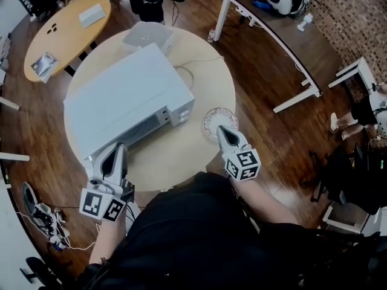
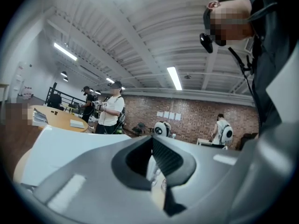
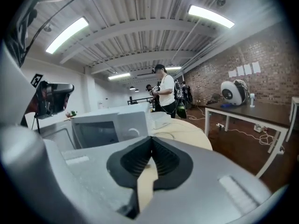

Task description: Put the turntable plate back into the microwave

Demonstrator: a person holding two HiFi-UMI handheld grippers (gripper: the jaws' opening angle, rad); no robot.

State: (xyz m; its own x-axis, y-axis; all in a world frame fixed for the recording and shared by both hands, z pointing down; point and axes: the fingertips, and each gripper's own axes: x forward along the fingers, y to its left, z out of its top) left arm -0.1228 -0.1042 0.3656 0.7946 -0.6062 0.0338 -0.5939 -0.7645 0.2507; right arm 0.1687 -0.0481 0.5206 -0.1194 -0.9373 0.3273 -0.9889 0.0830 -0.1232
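The white microwave (image 1: 121, 95) stands on the round wooden table (image 1: 175, 162) with its dark-windowed door closed. The patterned turntable plate (image 1: 213, 117) lies flat on the table, just right of the microwave's control panel. My right gripper (image 1: 221, 130) is shut with nothing in it, its tips over the plate's near rim. In the right gripper view the shut jaws (image 3: 151, 149) point toward the microwave's front (image 3: 100, 129). My left gripper (image 1: 119, 147) sits by the microwave's near left corner. Its tips (image 2: 152, 138) meet, empty.
A small white box (image 1: 148, 36) and a cable lie behind the microwave. An oval wooden table (image 1: 66, 32) stands at the far left and a long white-legged desk (image 1: 272, 35) at the far right. People stand behind, and one is at the right edge.
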